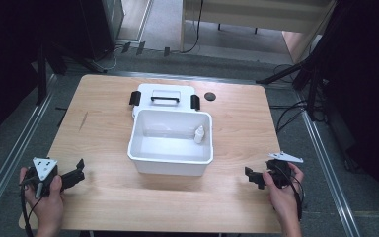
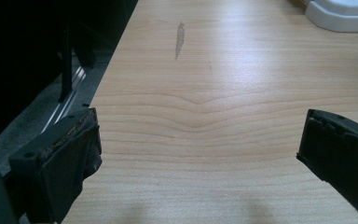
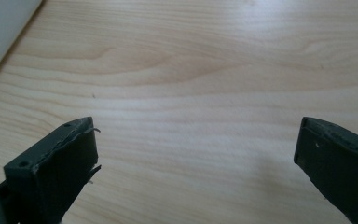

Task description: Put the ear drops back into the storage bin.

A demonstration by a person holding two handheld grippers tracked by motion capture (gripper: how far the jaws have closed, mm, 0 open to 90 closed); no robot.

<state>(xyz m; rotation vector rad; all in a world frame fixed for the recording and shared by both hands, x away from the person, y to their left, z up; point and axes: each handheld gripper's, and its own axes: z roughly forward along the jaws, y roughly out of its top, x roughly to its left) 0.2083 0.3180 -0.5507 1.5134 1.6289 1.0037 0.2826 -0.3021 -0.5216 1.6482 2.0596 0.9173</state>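
Note:
An open white plastic box [image 1: 170, 165] stands in the middle of the wooden table [image 1: 103, 197]. A small white bottle [image 1: 199, 134] stands upright inside it, against the right wall. The box's white lid [image 1: 165, 91], with a black handle and black side latches, lies flat just behind it. My left gripper [image 1: 80, 170] is open near the front left corner, its jaws wide apart over bare wood [image 2: 199, 130]. My right gripper [image 1: 250, 177] rests near the front right, also open with nothing between its jaws [image 3: 196, 137].
A small black round disc [image 1: 209, 96] lies on the table to the right of the lid. A corner of the white box [image 2: 340, 16] shows at the top right of the left gripper view, and its wall [image 3: 0, 32] at the top left of the right gripper view.

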